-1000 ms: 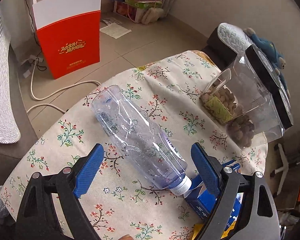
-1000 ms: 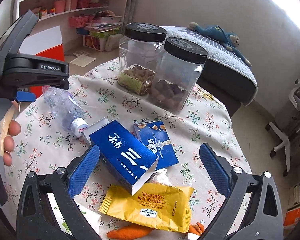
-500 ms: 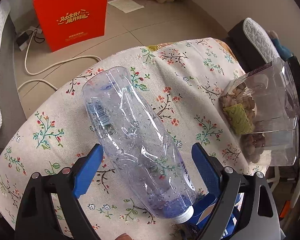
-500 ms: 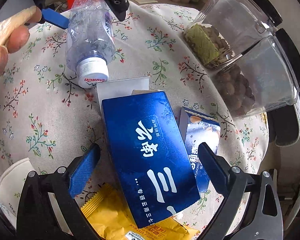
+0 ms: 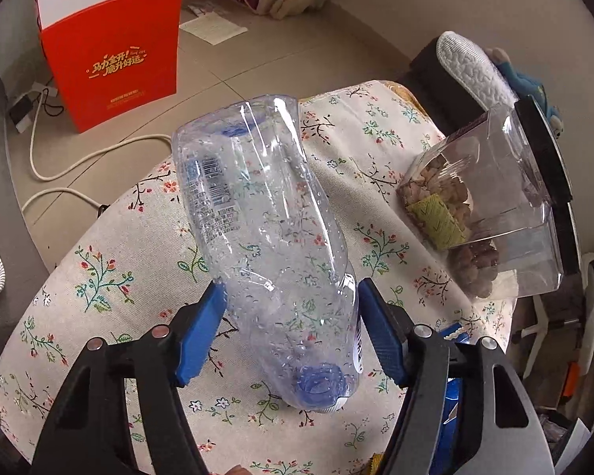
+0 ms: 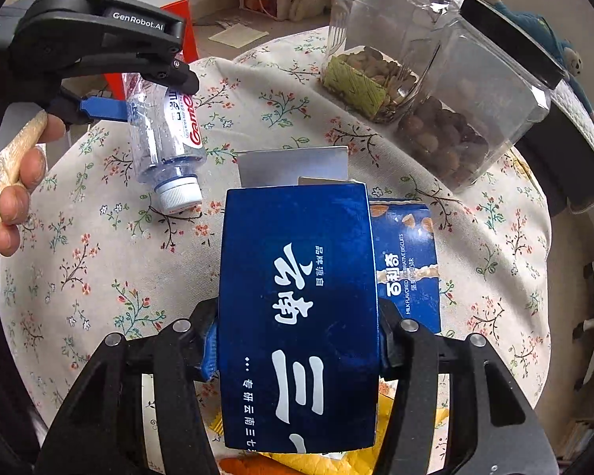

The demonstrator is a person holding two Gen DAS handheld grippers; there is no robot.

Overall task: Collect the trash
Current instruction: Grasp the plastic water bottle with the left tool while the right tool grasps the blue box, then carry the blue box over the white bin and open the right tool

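Round counter point(image 5: 111, 277), covered by a floral cloth. Item one: clear plastic bottle point(image 5: 265, 245), empty, crumpled, white cap; seen from the right wrist camera it hangs cap-down and tilted, the cap just above or touching the cloth, which of the two cannot be told. Left gripper point(image 5: 291, 336): jaws have just been closing and now press on the bottle's lower body from both sides, blue pads point(image 5: 200, 336) against the plastic. Item two: dark blue carton point(image 6: 301, 316) with white Chinese lettering, top flap open, lying on the counter over a yellow wrapper point(image 6: 408, 435). Right gripper point(image 6: 297, 340): jaws have just been closing and now clamp the carton's long sides near its lower half. Item three: blue biscuit packet point(image 6: 408, 261), flat on the cloth, partly under the carton's right edge. Also on the counter: two clear jars point(image 6: 435, 79) with black lids, holding nuts, at the far edge. On the floor beyond: a red and white box point(image 5: 111, 47), a white cable point(image 5: 59, 174).
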